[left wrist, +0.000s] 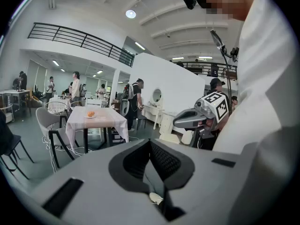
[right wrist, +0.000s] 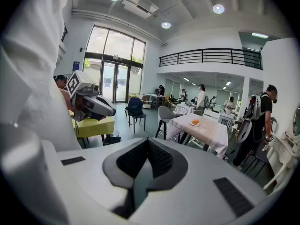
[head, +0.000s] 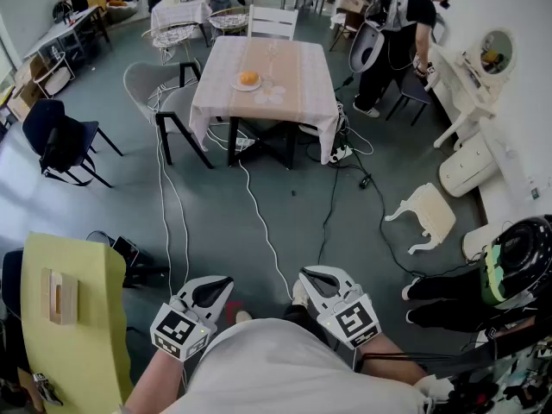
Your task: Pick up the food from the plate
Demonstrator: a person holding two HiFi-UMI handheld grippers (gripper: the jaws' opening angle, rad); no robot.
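The food [head: 248, 78], a single round orange piece, sits on one small white plate [head: 237, 85] near the left side of a table [head: 293, 76] covered with a pale cloth, far across the room at the top of the head view. The same plate and piece show small and distant in the left gripper view [left wrist: 91, 114] and in the right gripper view [right wrist: 195, 122]; the plate holds just this one item. One white chair [head: 272, 21] stands at the table's far side and one grey chair [head: 147, 80] at its left, with white cables [head: 259, 210] trailing over the grey floor from under the table toward the person. Both grippers are well apart from the table, held low and close to the person's body at the bottom of the head view, side by side, jaws pointing forward toward the table. The left gripper [head: 216, 288] has its jaws pressed fully together with nothing between them, the dark ribbed pads [left wrist: 161, 159] meeting at the tip. The right gripper [head: 315, 280] also has its jaws closed and empty, pads [right wrist: 159, 159] meeting in the same way. There are two grippers, each carrying one marker cube; each appears in the other's view, off to the side. A yellow-green surface [head: 78, 335] lies just left of the person.
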